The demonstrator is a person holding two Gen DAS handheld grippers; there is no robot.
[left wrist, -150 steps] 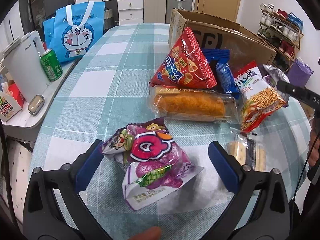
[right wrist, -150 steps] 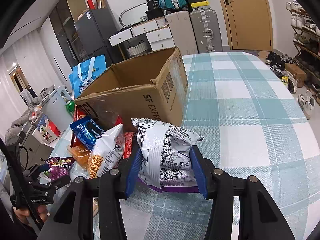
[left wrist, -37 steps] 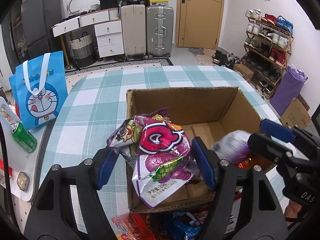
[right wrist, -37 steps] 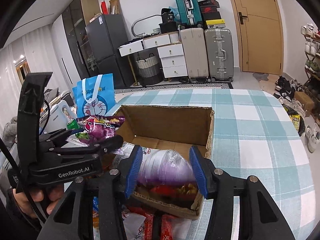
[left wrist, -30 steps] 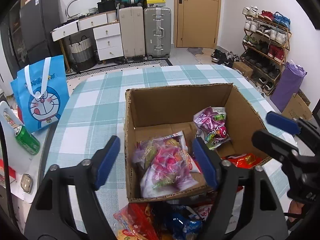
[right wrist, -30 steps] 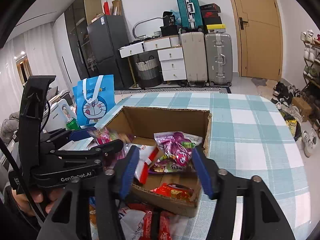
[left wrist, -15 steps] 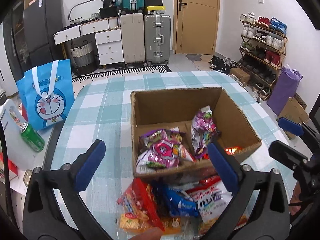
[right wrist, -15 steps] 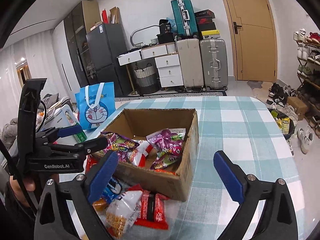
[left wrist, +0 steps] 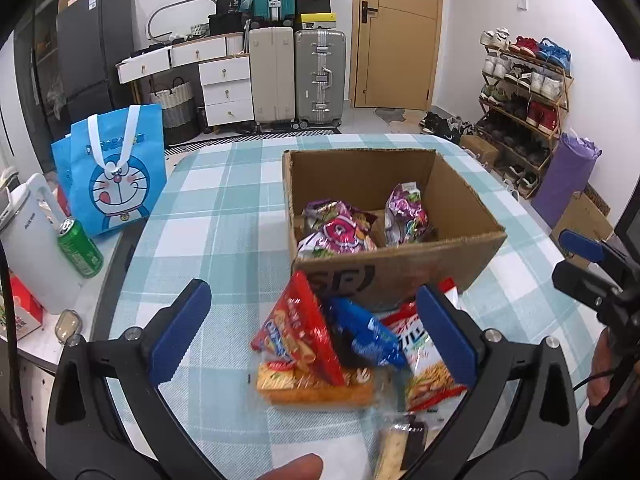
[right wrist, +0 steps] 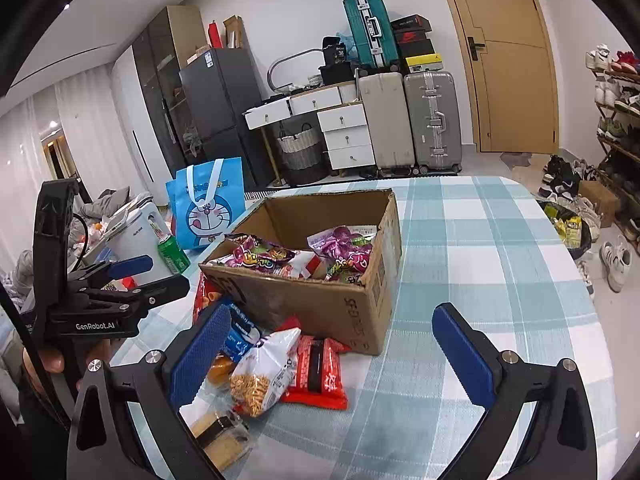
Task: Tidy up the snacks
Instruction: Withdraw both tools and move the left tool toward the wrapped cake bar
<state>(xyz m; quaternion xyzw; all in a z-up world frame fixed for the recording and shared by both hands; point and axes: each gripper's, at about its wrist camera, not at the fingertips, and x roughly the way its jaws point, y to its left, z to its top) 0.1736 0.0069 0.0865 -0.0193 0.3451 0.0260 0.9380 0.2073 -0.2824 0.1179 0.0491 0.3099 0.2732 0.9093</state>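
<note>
An open cardboard box [left wrist: 460, 196] [right wrist: 384, 232] stands on the checked table. In it lie two purple snack bags [left wrist: 340, 232] [left wrist: 406, 214], also in the right wrist view [right wrist: 344, 252]. In front of the box lie a red chip bag [left wrist: 300, 332], a blue bag [left wrist: 364, 332], a white noodle-snack bag [left wrist: 424, 364] [right wrist: 264, 372], an orange bread pack [left wrist: 316, 388], a red pack [right wrist: 318, 368] and a clear cracker pack [right wrist: 220, 436]. My left gripper [left wrist: 312, 324] is open and empty above this pile. My right gripper [right wrist: 332, 344] is open and empty above the pile.
A blue Doraemon bag [left wrist: 116, 172], a green can [left wrist: 80, 248] and a white kettle [left wrist: 28, 240] stand at the table's left. Suitcases, drawers and a shoe rack [left wrist: 520, 100] are behind. The table's right side [right wrist: 500, 260] is bare cloth.
Both grippers opened over the box and dropped their purple snack bags into it. Both then pulled back and opened wider, and now hang over the pile in front of the box.
</note>
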